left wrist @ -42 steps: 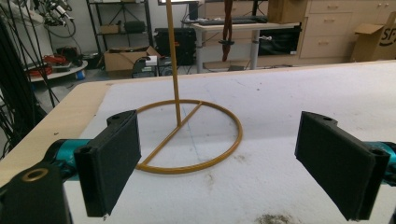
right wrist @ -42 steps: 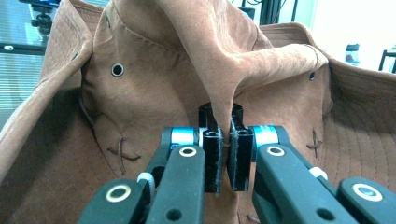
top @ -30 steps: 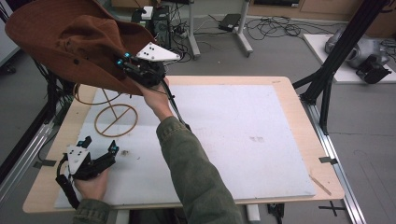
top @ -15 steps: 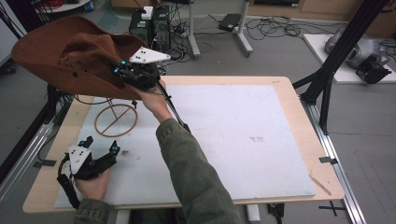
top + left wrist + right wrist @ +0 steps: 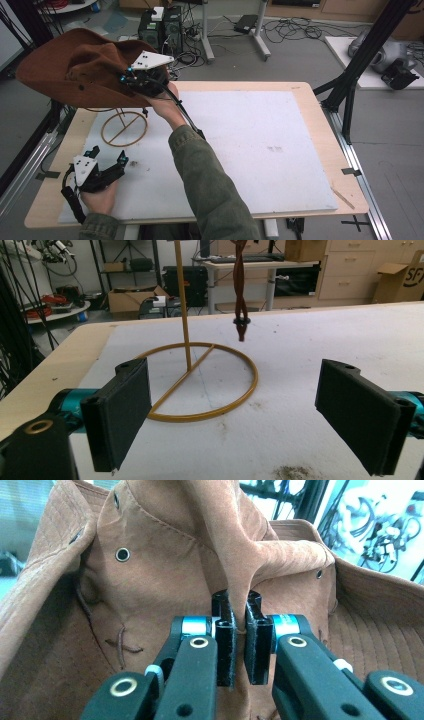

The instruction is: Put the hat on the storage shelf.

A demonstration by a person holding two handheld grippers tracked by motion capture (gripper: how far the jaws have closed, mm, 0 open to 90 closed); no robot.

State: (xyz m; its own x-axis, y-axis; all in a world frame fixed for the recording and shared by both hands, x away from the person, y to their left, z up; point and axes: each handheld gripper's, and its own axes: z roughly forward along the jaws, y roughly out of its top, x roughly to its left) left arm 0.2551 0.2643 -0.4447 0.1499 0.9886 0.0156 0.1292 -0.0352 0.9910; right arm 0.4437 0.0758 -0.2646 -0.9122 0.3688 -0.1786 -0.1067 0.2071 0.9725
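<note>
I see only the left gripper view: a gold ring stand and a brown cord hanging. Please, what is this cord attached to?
Observer: To a brown hat, held in the air above the stand.
Operator: What is holding the hat?
Observer: The right gripper. Its jaws are shut on a fold of the hat's fabric.
Operator: And my left gripper, where is it on the table?
Observer: The left gripper rests near the front left corner of the white mat, jaws open, pointing toward the stand.
</note>
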